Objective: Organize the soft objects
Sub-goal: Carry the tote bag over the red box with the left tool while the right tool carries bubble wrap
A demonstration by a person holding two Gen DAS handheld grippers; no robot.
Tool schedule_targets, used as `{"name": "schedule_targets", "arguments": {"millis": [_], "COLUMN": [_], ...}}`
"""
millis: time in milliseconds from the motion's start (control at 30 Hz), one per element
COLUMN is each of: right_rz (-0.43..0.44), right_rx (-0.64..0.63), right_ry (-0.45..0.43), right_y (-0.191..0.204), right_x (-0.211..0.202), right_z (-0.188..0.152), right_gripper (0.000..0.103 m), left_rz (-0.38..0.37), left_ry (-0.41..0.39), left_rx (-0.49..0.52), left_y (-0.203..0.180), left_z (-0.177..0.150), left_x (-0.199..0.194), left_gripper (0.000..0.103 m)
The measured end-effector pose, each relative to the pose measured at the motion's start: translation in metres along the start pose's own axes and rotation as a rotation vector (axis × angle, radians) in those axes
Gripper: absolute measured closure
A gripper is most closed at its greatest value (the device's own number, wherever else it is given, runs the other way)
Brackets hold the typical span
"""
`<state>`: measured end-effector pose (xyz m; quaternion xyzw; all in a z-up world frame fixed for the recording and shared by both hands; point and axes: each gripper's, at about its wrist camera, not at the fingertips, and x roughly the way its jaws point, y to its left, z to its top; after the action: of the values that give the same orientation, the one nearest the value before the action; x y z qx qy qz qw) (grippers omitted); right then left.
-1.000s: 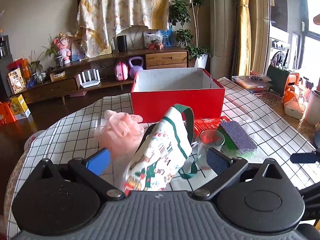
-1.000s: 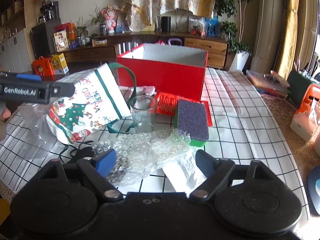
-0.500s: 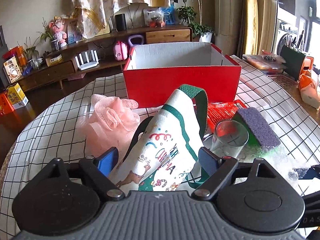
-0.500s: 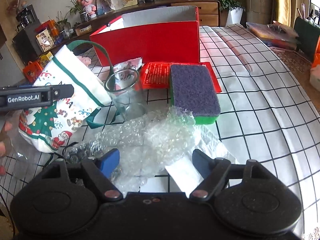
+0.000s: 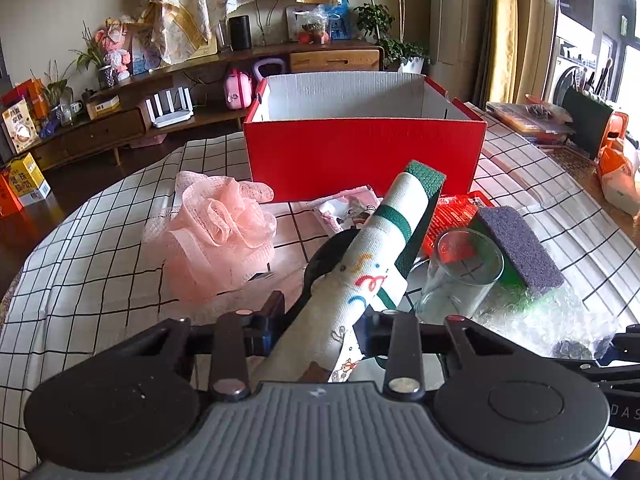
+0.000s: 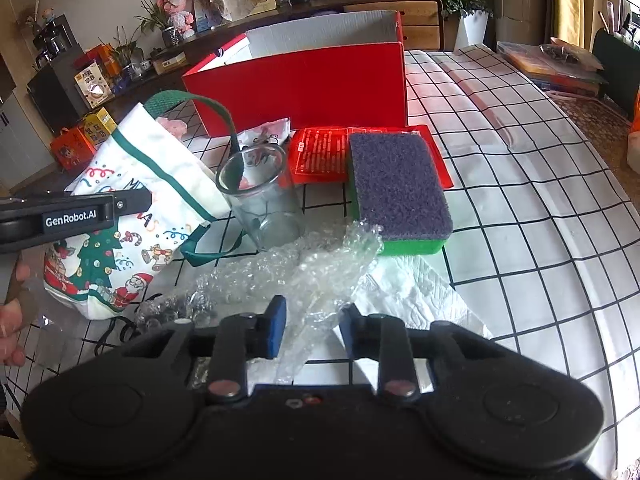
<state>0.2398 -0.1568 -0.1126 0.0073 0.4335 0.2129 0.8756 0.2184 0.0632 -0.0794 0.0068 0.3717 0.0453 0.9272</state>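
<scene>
Both grips should settle fully before lifting toward the open red cardboard box (image 5: 362, 152). The left gripper (image 5: 320, 330) is closing, pinching the white printed canvas Christmas bag (image 5: 360, 280), bunched into a roll on the checked desk (image 5: 100, 248). The right gripper (image 6: 310, 330) is closing around the crinkled clear bubble wrap (image 6: 288, 276) beside a smooth glass tumbler (image 6: 260, 208).

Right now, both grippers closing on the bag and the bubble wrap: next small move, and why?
Probably finish both grips, then lift toward the red box: the left gripper pinches the bag, bubble wrap sits between the right gripper's closing jaws, and the box is open.
</scene>
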Motion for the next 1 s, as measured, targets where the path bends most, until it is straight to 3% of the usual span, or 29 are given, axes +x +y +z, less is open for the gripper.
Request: {"name": "schedule_targets", "arguments": {"millis": [233,400,1000], "right_rz": [0.033,0.054,0.072], "right_rx": [-0.032,-0.036,-0.097], "right_ry": [-0.055,-0.079,-0.216], "right_y": [0.004,0.001,-0.011], "right_x": [-0.021,-0.035,-0.105], "right_z": [0.003,0.004,0.017], "right_gripper": [0.096,0.097,0.098], "left_rz": [-0.035,-0.067,-0.128], "left_ry": [-0.01,-0.035,-0.113], "left_rx": [-0.057,-0.097,-0.197], "left_y": [0.01,0.018,0.038], "left_z": [0.002,0.008,0.042], "left_x": [-0.012,-0.028,-0.102], "left_gripper": [0.086,0.091,0.092]}}
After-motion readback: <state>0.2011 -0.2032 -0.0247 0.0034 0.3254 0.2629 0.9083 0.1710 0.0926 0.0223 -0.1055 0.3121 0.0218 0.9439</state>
